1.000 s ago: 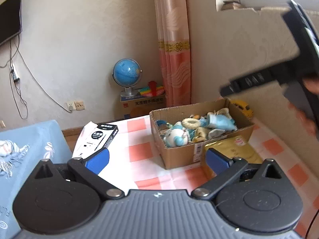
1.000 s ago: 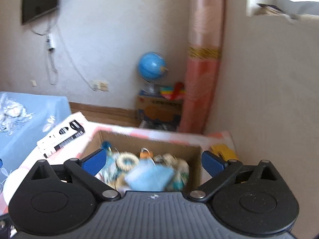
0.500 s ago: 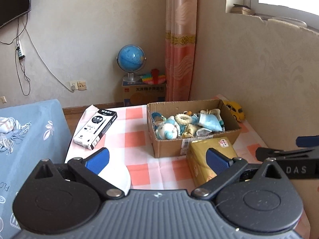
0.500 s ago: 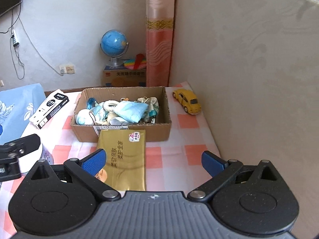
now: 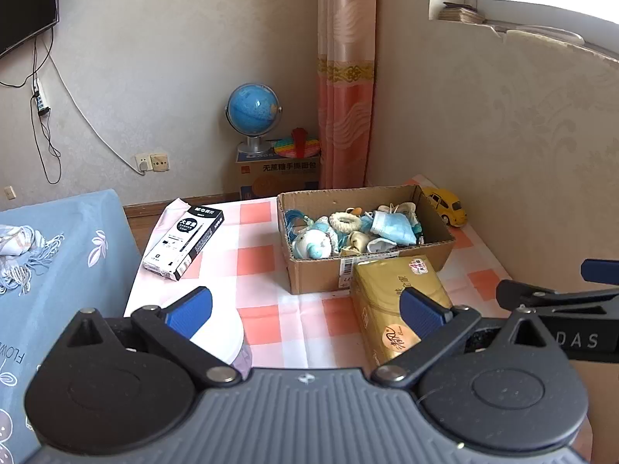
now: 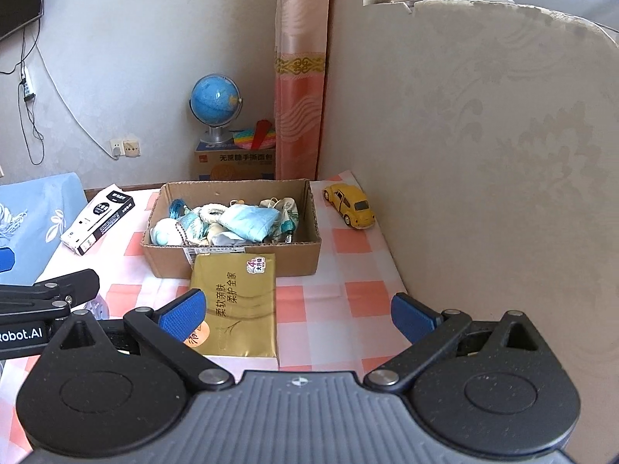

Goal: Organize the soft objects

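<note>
A cardboard box (image 5: 321, 274) (image 6: 232, 265) on the checked table holds several soft things: a blue face mask (image 5: 390, 226) (image 6: 251, 222), a white ring (image 5: 344, 221) and a round blue and white plush (image 5: 311, 245). A gold tissue pack (image 5: 390, 309) (image 6: 236, 305) lies against the box's near side. My left gripper (image 5: 305, 309) is open and empty, held back from the box. My right gripper (image 6: 298, 311) is open and empty above the table's near part, its left pad over the tissue pack.
A black and white pen box (image 5: 183, 243) (image 6: 98, 220) lies at the table's left. A yellow toy car (image 5: 445, 205) (image 6: 350, 210) stands by the right wall. A white round lid (image 5: 224, 338) sits near the left gripper. A blue-covered bed (image 5: 58, 255) is left.
Both grippers have pulled back from the box and settled lower and nearer the table's front. The right gripper, a second ago right over the box, now shows beside the left one.
</note>
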Demonstrator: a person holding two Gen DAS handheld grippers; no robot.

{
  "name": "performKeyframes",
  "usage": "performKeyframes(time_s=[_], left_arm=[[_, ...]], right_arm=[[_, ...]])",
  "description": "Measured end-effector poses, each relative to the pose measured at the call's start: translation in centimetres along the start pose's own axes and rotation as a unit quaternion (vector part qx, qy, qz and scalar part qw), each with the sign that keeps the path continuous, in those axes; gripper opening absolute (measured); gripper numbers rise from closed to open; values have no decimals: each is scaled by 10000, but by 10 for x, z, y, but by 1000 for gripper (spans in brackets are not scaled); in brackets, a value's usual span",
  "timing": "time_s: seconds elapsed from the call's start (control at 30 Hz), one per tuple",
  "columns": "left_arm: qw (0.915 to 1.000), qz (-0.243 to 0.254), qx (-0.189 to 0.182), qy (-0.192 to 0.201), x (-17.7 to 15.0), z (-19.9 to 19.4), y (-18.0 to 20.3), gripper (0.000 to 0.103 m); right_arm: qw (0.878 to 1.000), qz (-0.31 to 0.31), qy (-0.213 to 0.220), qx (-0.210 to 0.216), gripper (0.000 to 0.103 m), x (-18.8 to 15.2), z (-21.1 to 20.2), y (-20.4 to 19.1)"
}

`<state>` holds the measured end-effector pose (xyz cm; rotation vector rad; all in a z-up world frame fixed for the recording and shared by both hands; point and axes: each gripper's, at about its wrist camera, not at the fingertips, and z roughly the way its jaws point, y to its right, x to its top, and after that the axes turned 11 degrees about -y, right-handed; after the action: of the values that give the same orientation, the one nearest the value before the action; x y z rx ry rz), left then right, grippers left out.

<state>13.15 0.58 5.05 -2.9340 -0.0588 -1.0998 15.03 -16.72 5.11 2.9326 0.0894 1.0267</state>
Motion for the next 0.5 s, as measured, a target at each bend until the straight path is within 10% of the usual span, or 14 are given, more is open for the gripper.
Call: performKeyframes(time_s=[0.5], left_arm=[[10000,30,40,-1,-1,-3,5,102]], right_arm=[[10000,33,59,-6,103,-1,-2,3]])
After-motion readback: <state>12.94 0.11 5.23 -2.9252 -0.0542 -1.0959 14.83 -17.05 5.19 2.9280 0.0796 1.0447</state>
